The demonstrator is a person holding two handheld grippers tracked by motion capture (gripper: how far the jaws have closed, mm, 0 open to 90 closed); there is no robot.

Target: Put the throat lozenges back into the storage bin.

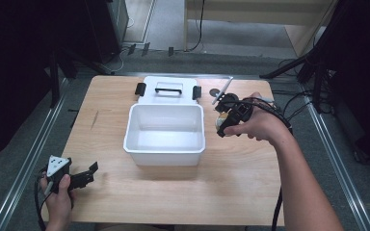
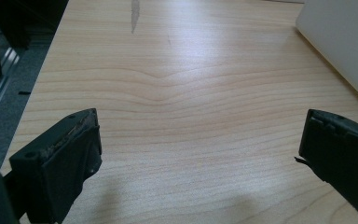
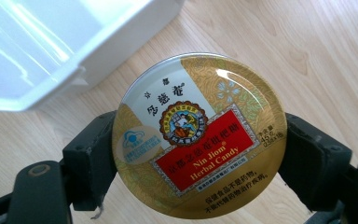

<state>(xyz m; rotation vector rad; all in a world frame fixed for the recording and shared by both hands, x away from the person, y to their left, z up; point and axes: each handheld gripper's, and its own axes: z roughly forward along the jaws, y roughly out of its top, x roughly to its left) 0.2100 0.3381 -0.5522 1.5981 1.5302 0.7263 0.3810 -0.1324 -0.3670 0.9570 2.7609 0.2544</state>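
Note:
A round gold candy tin (image 3: 199, 135) with a red label sits between the black jaws of my right gripper (image 3: 199, 154), which is shut on its rim. In the high view this right gripper (image 1: 225, 126) hovers just right of the white plastic box (image 1: 165, 144), with the tin (image 1: 219, 123) showing as a pale edge. The box is open and looks empty; its corner (image 3: 51, 51) fills the upper left of the right gripper view. My left gripper (image 1: 89, 173) rests at the table's front left corner, jaws wide apart over bare wood (image 2: 200, 140).
The box's white lid (image 1: 168, 89) with black latches lies behind the box. A thin white stick (image 1: 222, 90) lies at the back right of the wooden table (image 1: 241, 187). Cables trail off the right edge. The box wall (image 2: 345, 42) stands to the left gripper's right.

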